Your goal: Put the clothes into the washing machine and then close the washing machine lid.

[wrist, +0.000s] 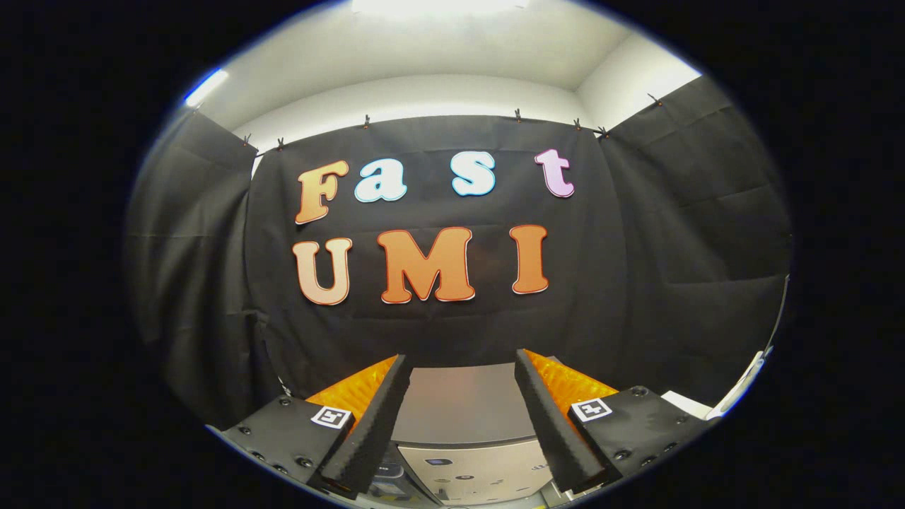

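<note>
My gripper (461,364) is open, its two fingers spread wide with nothing between them. Below and ahead of the fingers stands the washing machine (463,406), seen from above: a flat grey lid lying shut on top, and under it a pale control panel (470,470) with small buttons and marks. The fingers hang above the machine's top without touching it. No clothes can be seen here.
Black cloth (672,283) walls the booth behind the machine and on both sides. A white edge of some object (742,385) peeks out to the right of the machine. White ceiling and a bright lamp are overhead.
</note>
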Motion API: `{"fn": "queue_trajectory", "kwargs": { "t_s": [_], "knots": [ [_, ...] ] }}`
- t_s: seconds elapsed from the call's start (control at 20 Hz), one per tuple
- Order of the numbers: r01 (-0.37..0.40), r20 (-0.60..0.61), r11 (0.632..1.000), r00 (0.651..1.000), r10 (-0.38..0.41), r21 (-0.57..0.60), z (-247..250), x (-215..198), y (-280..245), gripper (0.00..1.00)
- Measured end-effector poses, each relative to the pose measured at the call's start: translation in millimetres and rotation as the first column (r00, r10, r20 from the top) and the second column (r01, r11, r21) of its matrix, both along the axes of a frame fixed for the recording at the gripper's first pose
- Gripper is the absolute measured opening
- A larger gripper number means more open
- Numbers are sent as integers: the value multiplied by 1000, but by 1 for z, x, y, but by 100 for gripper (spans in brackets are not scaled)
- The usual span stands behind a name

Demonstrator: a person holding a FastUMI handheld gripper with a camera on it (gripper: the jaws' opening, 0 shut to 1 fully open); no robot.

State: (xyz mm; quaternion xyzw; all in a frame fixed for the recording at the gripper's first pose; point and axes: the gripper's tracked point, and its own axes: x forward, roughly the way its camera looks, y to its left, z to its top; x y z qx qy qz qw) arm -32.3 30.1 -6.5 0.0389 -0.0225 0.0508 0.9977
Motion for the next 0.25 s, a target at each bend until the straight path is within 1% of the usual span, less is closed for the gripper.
{"fn": "queue_trajectory", "kwargs": {
  "t_s": [0.25],
  "knots": [
    [-22,4,1000,1000,22,8,1,0,0,97]
  ]
}}
